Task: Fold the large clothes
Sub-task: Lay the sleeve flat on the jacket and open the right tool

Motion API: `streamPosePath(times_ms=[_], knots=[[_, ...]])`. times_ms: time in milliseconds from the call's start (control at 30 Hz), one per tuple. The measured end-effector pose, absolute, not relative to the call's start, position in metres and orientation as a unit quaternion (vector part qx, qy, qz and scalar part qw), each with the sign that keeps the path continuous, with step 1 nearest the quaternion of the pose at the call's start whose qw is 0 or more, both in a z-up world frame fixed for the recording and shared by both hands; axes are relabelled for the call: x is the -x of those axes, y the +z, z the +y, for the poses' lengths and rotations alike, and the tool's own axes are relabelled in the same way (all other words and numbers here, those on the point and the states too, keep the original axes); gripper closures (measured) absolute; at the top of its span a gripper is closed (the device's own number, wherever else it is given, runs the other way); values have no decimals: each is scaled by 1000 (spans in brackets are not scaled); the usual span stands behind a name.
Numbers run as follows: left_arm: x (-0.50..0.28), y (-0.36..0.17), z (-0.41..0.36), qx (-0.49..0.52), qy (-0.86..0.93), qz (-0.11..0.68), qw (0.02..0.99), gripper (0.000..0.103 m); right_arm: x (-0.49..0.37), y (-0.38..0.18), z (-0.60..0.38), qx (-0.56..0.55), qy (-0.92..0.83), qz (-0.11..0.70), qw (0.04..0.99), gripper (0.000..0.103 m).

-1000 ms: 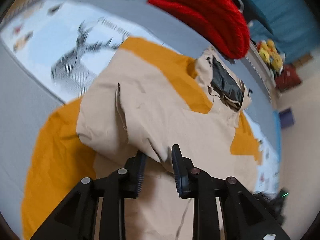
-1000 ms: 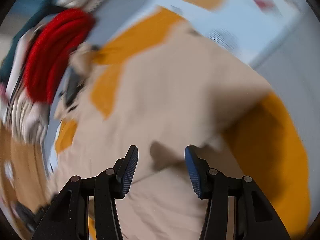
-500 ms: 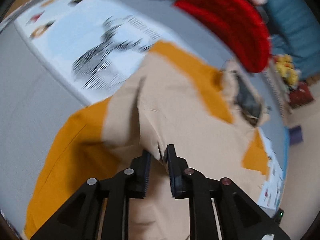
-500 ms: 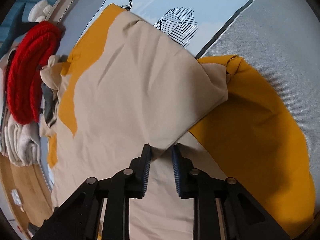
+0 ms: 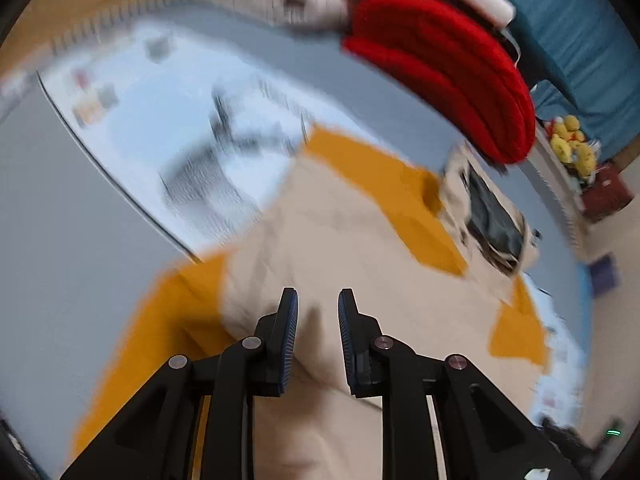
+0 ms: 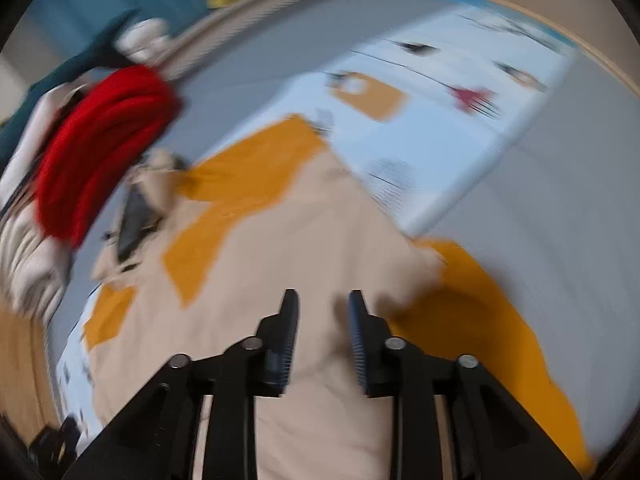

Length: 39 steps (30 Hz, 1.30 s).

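Observation:
A large beige and orange garment (image 5: 360, 240) lies spread on the bed, with its dark-lined collar (image 5: 494, 220) at the far right. My left gripper (image 5: 318, 312) hovers low over a folded beige edge. Its jaws are opening, and a soft beige ridge stands between the pads without being clearly pressed. In the right wrist view the same garment (image 6: 320, 248) fills the middle. My right gripper (image 6: 324, 312) is above the flat beige cloth beside an orange sleeve (image 6: 472, 320). Its jaws are opening too, and nothing is pinched between them. Both views are blurred.
The bed has a grey cover (image 5: 60, 240) and a pale printed sheet (image 5: 168, 128). A red knitted item (image 5: 448, 80) lies on a pile of clothes at the head of the bed. Yellow toys (image 5: 572, 144) and a teal curtain (image 5: 580, 40) stand beyond.
Half a second ago both grippers pinched folds of beige cloth. Both now stand wider. The right one has lifted away from the garment; the left has stayed low.

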<state>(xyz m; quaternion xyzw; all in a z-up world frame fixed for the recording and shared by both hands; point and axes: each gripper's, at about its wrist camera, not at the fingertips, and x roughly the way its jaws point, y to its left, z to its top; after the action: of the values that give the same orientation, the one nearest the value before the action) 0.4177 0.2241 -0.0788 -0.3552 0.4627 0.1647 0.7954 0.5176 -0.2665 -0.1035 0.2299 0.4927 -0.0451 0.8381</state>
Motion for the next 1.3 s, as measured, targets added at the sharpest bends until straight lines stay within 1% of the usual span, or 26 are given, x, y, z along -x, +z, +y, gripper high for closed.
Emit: streamPosePath(times_ms=[67,133,200,267,300,367,467,533,600,700,767,867,1033,1167,1300], knots=[[-412,-112,233,419,163,495,744,85,-533,-119,-270,-231,-24,519,822,67],[-410,-128,236,419,181,520,722,85,-542,-143,-282,-242,-44,556,794,67],[-409,-130,238,411,193,527,719,85,-546,-166,-296,-269,-68,581,765,67],[-410,-116,233,393,190,519,735,85,-547,-175,-305,-282,-76,591,752,68],[-411,-107,230,380,188,512,747,84,-546,-172,-306,-281,-80,590,753,68],[-413,-93,225,351,189,500,769,84,-544,-154,-297,-244,-89,575,776,68],[-417,-87,218,314,185,498,787,84,-544,-131,-277,-204,-61,542,813,68],[-421,-98,220,317,176,511,779,84,-551,-131,-267,-188,-36,545,816,67],[-422,-126,222,338,173,546,747,84,-556,-144,-258,-178,-23,571,801,67],[-418,-143,223,347,192,565,724,84,-555,-164,-252,-146,-38,607,780,67],[-420,-131,219,329,192,555,739,84,-553,-161,-248,-128,-35,603,787,67],[-423,-103,210,284,195,526,778,83,-549,-136,-234,-78,-22,570,818,67],[-421,-79,189,241,189,491,815,82,-532,-94,-213,-16,-2,510,860,67],[-422,-64,165,204,167,470,842,82,-518,-70,-208,7,9,481,876,67],[-421,-48,141,165,148,441,870,82,-502,-58,-208,16,18,467,884,67]])
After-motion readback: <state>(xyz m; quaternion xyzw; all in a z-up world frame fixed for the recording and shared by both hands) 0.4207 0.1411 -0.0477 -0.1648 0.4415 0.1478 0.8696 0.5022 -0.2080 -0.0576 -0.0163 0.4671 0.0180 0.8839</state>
